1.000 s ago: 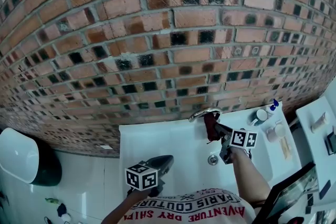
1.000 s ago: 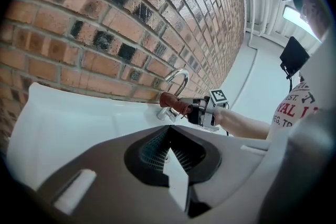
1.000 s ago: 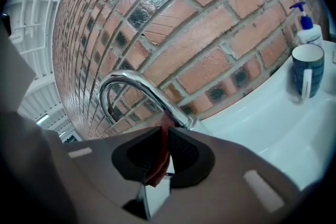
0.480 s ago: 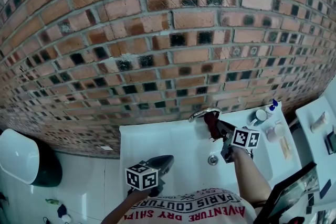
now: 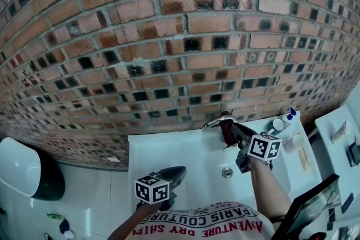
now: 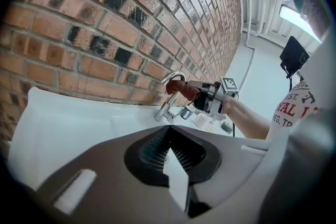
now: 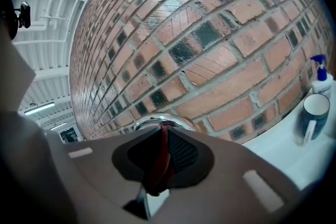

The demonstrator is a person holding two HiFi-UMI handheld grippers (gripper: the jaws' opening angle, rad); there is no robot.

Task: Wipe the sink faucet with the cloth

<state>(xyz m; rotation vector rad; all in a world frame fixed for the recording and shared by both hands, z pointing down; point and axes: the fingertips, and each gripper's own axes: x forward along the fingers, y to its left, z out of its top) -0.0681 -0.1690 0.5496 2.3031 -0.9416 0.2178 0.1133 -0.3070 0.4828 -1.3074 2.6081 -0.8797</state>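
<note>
Right gripper (image 5: pixel 232 132), jaws clamped on the dark red cloth (image 7: pixel 159 162), has crept slightly up and to the right over the last second. The cloth now sits a touch higher, against the arch of the curved chrome faucet (image 5: pixel 216 120) at the brick wall. Judged: wiping under way, stroke working the spout's crown. Left gripper (image 6: pixel 170 145), jaws closed on nothing, unmoved near the front edge of the white ceramic sink (image 5: pixel 169 149).

- Faucet (image 5: pixel 216 120): polished metal, smooth, mirror-glossy.
- Cloth (image 7: pixel 157 168): dark red fabric, matt, soft folds.
- Sink (image 5: pixel 169 149): white, smooth, glossy.
- Wall (image 5: pixel 169 36): rough matt brick, some faces scored, with gritty grey joints.
- My right gripper (image 7: pixel 161 136) and left gripper (image 6: pixel 169 134): matt grey plastic with dark, ribbed inner faces.
- Mug (image 7: pixel 314 115): smooth, glossy glaze.
</note>
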